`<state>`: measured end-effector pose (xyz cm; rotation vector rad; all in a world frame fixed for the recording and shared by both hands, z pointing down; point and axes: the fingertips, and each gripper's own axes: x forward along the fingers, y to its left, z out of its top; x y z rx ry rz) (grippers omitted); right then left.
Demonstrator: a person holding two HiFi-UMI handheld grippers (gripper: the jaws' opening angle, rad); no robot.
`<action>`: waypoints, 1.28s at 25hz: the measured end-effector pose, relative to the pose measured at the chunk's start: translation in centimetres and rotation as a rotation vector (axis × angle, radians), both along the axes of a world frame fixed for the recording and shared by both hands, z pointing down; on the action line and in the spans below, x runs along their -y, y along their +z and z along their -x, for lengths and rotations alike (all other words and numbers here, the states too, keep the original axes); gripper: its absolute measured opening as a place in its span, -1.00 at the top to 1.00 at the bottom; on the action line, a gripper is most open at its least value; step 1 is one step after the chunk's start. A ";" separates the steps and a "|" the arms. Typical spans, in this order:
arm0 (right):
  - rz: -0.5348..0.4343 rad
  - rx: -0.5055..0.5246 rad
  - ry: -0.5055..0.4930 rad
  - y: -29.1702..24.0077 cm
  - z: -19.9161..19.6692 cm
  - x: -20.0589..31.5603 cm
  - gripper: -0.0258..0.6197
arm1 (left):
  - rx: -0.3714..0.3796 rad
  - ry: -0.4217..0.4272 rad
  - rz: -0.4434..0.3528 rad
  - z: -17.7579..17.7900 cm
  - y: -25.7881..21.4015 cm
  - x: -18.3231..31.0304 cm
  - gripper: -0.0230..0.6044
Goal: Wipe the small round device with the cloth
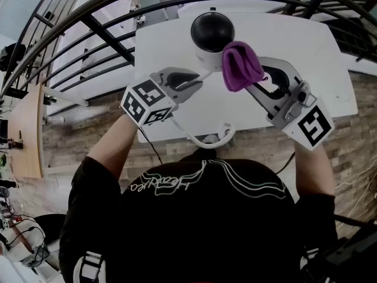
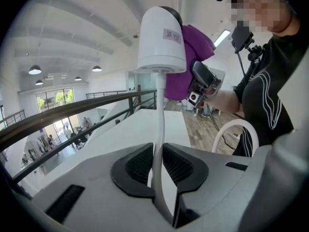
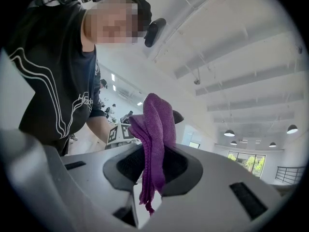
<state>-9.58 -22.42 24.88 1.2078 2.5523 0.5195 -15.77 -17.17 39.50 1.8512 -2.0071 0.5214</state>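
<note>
The small round device [image 1: 211, 33], a white body with a black dome, stands on the white table [image 1: 306, 46]. Its white cable [image 1: 203, 135] runs back in a loop toward me. My left gripper [image 1: 195, 82] is shut on that cable [image 2: 159, 129] just below the device [image 2: 161, 37]. To the right, my right gripper [image 1: 255, 79] is shut on a bunched purple cloth [image 1: 240, 66], which hangs against the device's right side. In the right gripper view the cloth [image 3: 154, 139] rises from between the jaws of the right gripper [image 3: 153, 167] and hides most of the device.
A black metal railing [image 1: 106, 37] curves round the table's far and left sides, with a lower floor beyond it. The table's near edge [image 1: 177, 135] lies just before my body. A wooden brick-pattern floor [image 1: 88, 122] shows below.
</note>
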 end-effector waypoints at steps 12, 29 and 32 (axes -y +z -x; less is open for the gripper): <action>-0.005 -0.101 0.049 4.6 -1.0 -0.3 0.70 | 0.032 -0.032 -0.019 0.4 0.1 0.5 0.72; 0.168 -0.156 0.271 5.3 -4.0 1.8 0.70 | -0.008 0.146 0.002 -0.6 1.6 0.7 0.74; 0.211 -0.160 0.396 4.3 -3.3 2.1 0.70 | -0.048 0.211 -0.010 -0.3 0.6 0.6 0.74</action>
